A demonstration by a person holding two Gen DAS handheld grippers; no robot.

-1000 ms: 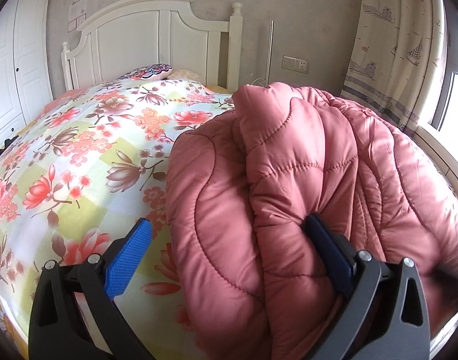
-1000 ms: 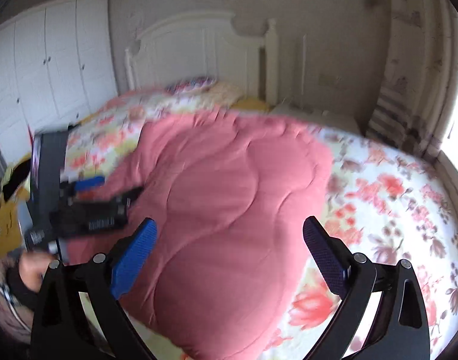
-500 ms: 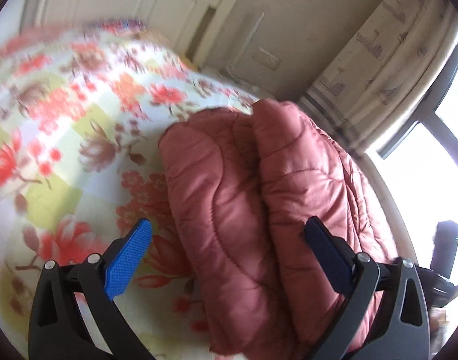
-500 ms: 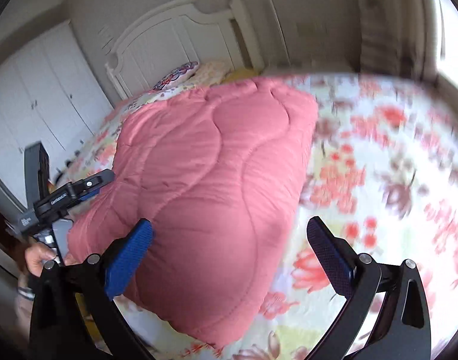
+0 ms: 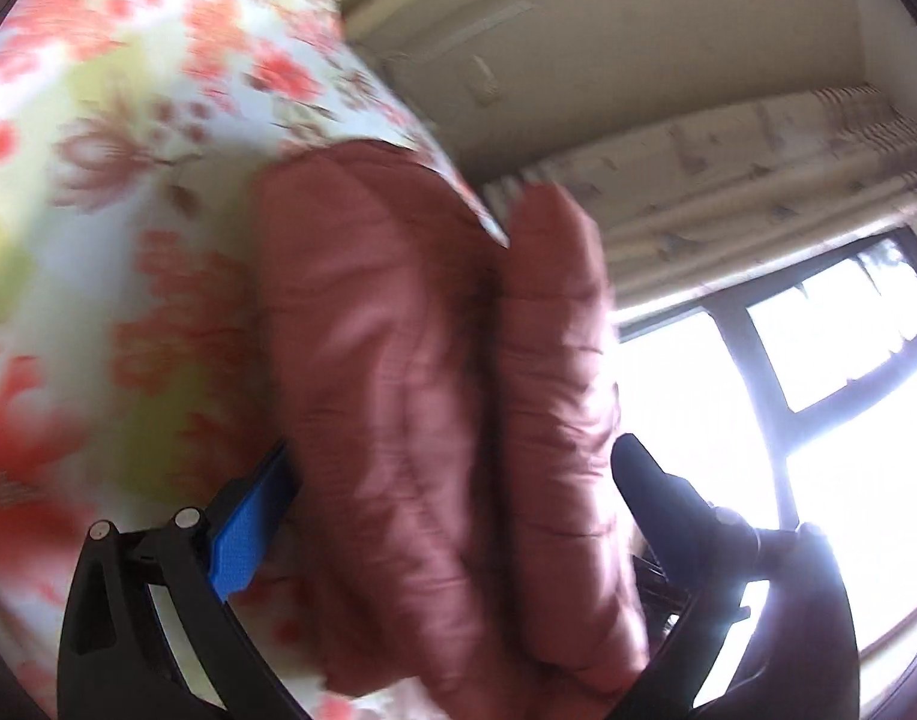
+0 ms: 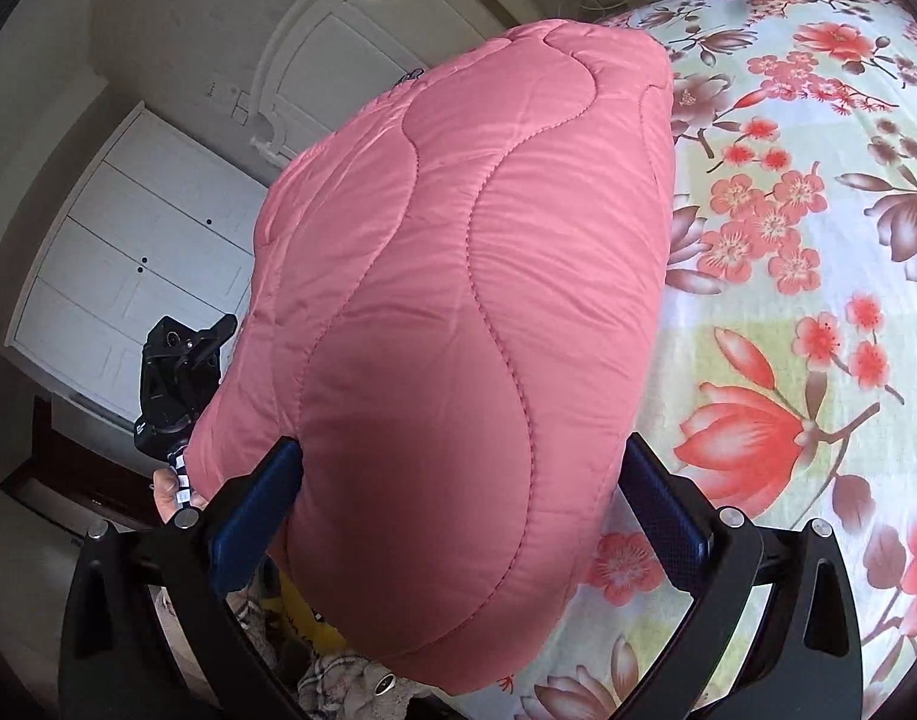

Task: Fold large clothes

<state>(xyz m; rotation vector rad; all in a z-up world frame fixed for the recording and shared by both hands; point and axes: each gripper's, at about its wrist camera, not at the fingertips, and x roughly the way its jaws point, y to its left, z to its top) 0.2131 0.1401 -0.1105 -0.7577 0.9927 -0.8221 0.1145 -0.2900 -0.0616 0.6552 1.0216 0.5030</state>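
A thick pink quilted jacket [image 6: 458, 300], folded into a bundle, lies on the floral bedspread [image 6: 818, 240]. My right gripper [image 6: 458, 504] has its jaws wide apart, one on each side of the bundle's near end. In the blurred left wrist view the jacket [image 5: 434, 390] fills the gap of my left gripper [image 5: 446, 492]; its blue left pad [image 5: 248, 528] touches the fabric, and the jaws stand wide. The left gripper [image 6: 182, 372] also shows in the right wrist view, at the jacket's far side.
A white headboard [image 6: 350, 42] and white wardrobe doors [image 6: 128, 252] stand beyond the bed. A window [image 5: 818, 390] and a curtain [image 5: 758, 168] are on the other side. Clutter [image 6: 338, 672] lies on the floor below the bed edge.
Both views have rolled and swung. The right gripper has moved in onto the jacket's end, which now sits between its jaws. The left gripper has tilted strongly while staying around the bundle.
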